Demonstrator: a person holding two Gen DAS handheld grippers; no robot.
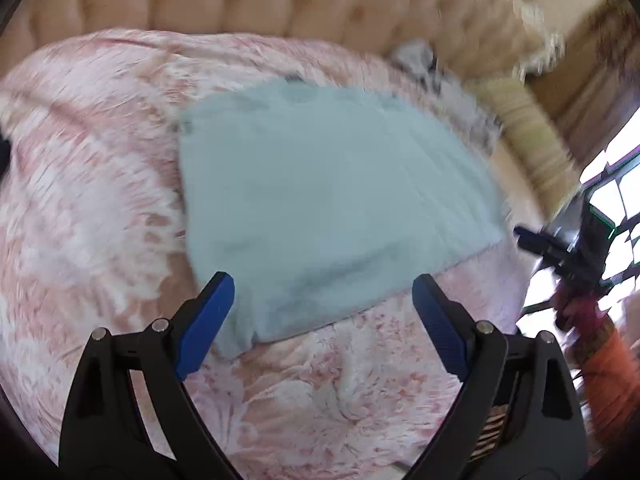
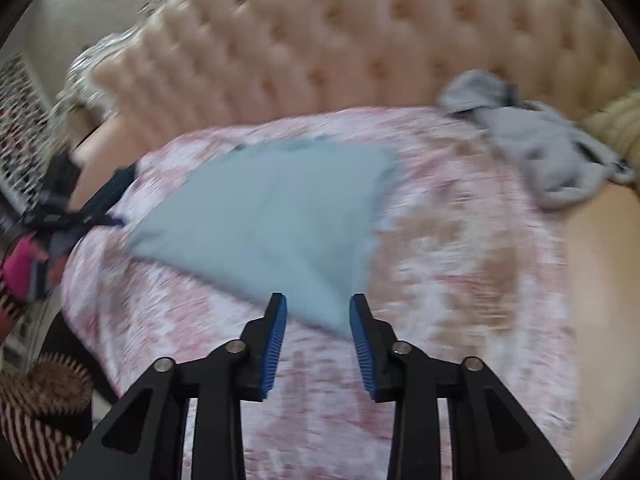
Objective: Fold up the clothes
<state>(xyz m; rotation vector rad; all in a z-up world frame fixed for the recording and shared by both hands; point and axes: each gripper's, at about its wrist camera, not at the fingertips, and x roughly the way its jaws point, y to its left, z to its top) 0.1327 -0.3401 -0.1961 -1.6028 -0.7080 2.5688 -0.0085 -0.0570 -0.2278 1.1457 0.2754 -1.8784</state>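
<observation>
Here the shirt (image 1: 332, 200), pale blue and folded into a rough rectangle, lies flat on the pink-and-white bedspread (image 1: 80, 208), out in front of the tufted headboard (image 2: 360, 40). Its near edge lies closest to both grippers. The left gripper (image 1: 323, 292) hovers above that edge with its blue pads spread wide; cloth shows between the fingers, but neither pad presses on it. The right gripper (image 2: 318, 314) hangs over the shirt's near corner, its jaws partly apart, and the corner shows in the gap, not pinched. Both views are blurred, so the finer creases cannot be made out. Beyond the shirt, close against the headboard, a crumpled grey garment (image 2: 536, 144) sits on the bedspread. Each wrist view catches the other gripper at the shirt's far side, dark and smeared, with a striped sleeve (image 2: 32, 412) nearby.
</observation>
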